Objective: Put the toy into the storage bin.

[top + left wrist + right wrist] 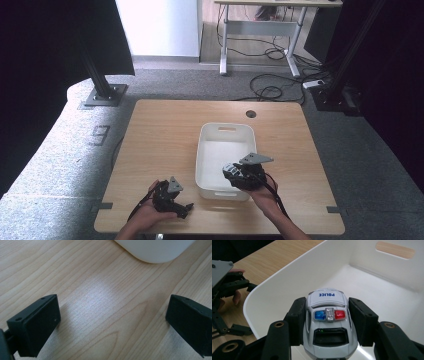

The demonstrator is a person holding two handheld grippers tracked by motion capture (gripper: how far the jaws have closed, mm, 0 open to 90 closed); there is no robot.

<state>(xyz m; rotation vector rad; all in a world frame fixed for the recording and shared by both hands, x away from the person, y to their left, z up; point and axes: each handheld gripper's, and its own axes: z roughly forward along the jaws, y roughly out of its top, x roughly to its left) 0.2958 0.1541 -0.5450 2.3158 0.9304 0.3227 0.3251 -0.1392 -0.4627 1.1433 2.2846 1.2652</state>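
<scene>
dim edges, soft glare, sharp.

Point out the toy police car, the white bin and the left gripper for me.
toy police car [329,315], right gripper view, on its roof light bar.
white bin [226,129], high view, on its far rim.
left gripper [112,322], left gripper view, midway between its open jaws.

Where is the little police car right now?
In the right gripper view, the police car sits clamped in the right gripper, over the white bin.
</scene>
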